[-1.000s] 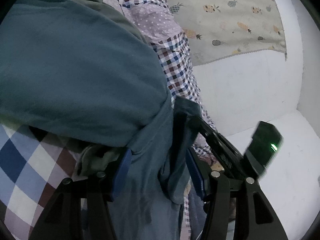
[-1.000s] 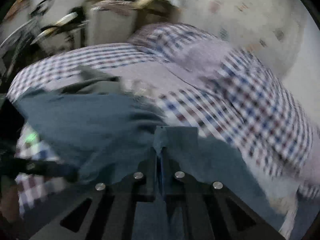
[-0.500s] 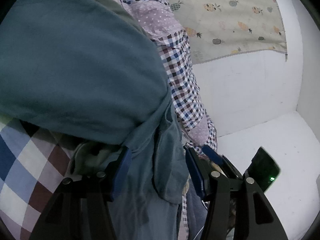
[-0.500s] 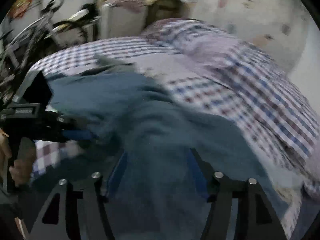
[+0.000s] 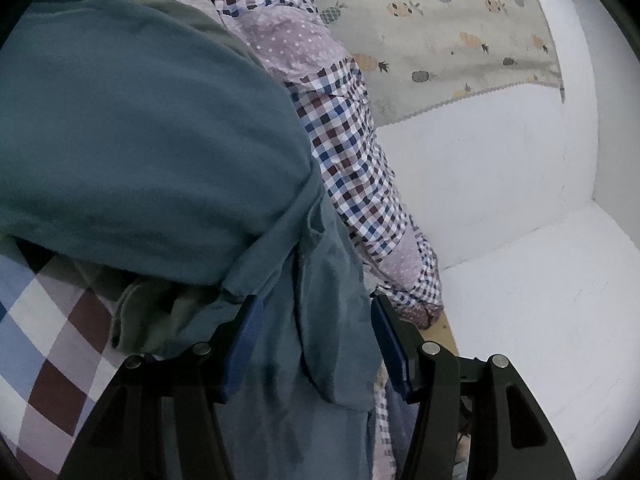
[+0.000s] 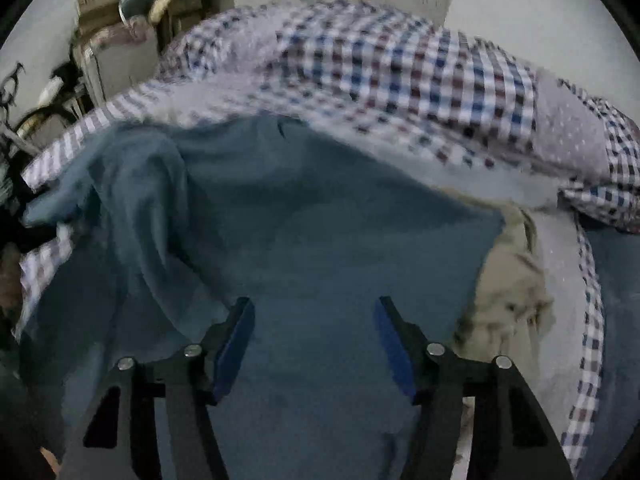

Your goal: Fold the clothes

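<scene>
The teal garment [image 6: 320,224] has been let go by the right gripper [image 6: 314,336], whose jaws, pinched on the cloth a second ago, are now spread wide just above it, so this fold is judged laid down. The garment is draped over the checked bedding [image 6: 400,76] (an olive piece [image 6: 512,280] beside it). The left gripper [image 5: 316,340] is held low, jaws spread, with a teal fold hanging between them, apparently ungripped.
</scene>
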The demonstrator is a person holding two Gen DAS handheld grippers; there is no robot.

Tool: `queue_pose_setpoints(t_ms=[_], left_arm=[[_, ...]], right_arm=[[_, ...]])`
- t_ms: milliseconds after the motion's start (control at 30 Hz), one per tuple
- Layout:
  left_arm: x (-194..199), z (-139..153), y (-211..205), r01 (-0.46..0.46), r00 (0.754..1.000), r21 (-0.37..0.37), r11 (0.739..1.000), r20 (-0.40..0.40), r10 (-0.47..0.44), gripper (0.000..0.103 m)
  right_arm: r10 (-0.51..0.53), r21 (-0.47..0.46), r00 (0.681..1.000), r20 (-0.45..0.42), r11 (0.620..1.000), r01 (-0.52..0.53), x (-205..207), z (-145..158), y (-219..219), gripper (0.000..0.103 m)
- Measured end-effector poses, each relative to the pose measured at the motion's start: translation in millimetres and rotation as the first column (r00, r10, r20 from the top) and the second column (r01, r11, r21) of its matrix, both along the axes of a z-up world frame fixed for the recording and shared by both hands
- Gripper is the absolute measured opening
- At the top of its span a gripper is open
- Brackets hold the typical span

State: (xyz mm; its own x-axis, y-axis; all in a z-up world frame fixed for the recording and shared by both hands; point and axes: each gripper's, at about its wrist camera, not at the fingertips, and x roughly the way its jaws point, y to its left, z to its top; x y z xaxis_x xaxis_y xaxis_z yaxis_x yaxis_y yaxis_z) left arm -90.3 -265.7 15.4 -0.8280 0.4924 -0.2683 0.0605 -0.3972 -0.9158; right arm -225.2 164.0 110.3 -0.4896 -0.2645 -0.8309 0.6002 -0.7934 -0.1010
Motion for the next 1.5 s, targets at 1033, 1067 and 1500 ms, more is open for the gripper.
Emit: queue_pose_setpoints(t_ms=[1033, 1067, 1500], left_arm=[[0, -8, 23, -0.063, 0.994, -0.225, 0.972, 0.075, 0.082, 0.014], [1, -8, 24, -0.064, 0.994, -0.224, 0.972, 0.076, 0.082, 0.014], [-1, -4, 21, -0.077, 0.995, -0.193, 0.978, 0.050, 0.088, 0.014]], right_arm=[[-0.241, 0.000, 0.970, -0.041, 0.971, 0.241, 42, -42, 113, 0.043], [-0.245, -0.038, 0.968, -0.052, 0.969, 0.243, 35, -34, 108, 0.051], [-0.134, 0.120, 0.986, -0.101, 0.982, 0.146, -105, -45, -12, 0.056]])
